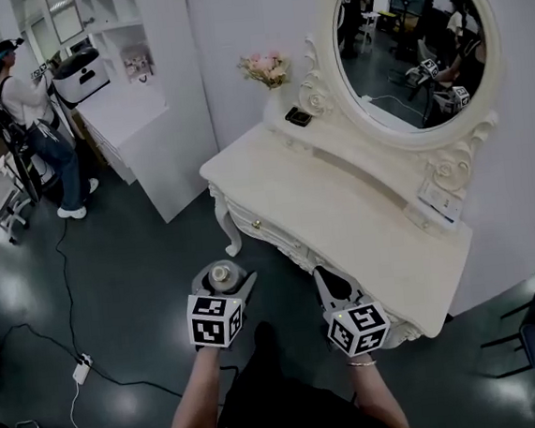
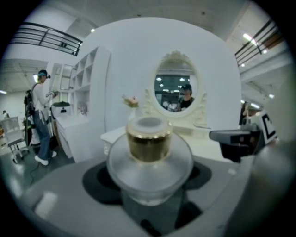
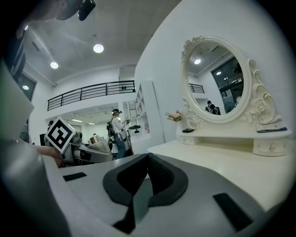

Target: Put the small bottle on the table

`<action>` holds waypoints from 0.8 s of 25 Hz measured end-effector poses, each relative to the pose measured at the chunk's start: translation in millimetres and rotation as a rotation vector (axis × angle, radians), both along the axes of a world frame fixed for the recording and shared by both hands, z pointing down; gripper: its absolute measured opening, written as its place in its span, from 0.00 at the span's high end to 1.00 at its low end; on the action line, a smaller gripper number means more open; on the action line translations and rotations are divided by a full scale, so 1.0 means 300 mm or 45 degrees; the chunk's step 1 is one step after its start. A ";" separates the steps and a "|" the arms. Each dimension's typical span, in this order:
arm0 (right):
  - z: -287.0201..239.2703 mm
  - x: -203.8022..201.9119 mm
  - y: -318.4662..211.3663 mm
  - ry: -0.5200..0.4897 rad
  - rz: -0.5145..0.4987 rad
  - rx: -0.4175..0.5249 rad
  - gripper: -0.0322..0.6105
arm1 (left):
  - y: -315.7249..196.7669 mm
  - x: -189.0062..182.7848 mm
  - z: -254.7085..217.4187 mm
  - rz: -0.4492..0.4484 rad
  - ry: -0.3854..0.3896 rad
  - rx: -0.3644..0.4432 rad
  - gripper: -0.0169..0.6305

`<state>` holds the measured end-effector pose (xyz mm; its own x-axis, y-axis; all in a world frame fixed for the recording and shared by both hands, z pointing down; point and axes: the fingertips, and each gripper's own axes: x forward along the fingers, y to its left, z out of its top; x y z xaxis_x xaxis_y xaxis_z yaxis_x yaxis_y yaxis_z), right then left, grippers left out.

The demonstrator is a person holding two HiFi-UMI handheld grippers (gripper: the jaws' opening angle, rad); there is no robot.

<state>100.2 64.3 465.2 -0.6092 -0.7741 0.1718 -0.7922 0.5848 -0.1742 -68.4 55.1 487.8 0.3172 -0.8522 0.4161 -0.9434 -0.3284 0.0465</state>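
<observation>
The cream carved dressing table point(image 1: 342, 201) with its oval mirror point(image 1: 411, 44) is seen steeply from above by the head view. The left gripper view is set very near the small frosted glass bottle with gold cap point(image 2: 149, 152) and faces the table front. The right gripper view is held low beside the tabletop, facing along it. Table, mirror and a standing person point(image 1: 27, 109) are shared by all three.

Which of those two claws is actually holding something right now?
The left claw: it grips the small bottle with the gold cap. The right claw is shut, with nothing between its jaws.
</observation>
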 end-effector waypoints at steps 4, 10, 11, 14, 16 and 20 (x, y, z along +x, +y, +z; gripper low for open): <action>-0.001 -0.050 -0.141 0.004 0.000 -0.001 0.94 | -0.143 -0.039 0.006 0.014 0.003 -0.003 0.45; -0.003 -0.137 -0.339 0.011 0.012 -0.010 0.94 | -0.358 -0.088 -0.004 0.065 0.011 0.001 0.45; -0.003 -0.150 -0.370 0.013 0.016 -0.012 0.94 | -0.392 -0.093 -0.005 0.078 0.011 0.002 0.45; -0.004 -0.186 -0.450 0.024 0.036 -0.017 0.94 | -0.485 -0.109 -0.004 0.119 0.000 -0.002 0.45; -0.005 -0.206 -0.498 0.031 0.048 -0.020 0.94 | -0.538 -0.117 -0.004 0.141 0.001 -0.003 0.45; -0.006 -0.236 -0.583 0.049 0.072 -0.019 0.94 | -0.633 -0.130 0.001 0.174 0.016 -0.003 0.45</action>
<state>29.6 -110.6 463.5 -0.5570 -0.8045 0.2063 -0.8304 0.5362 -0.1515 -107.5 -134.9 488.0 0.4350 -0.7999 0.4135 -0.8894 -0.4534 0.0587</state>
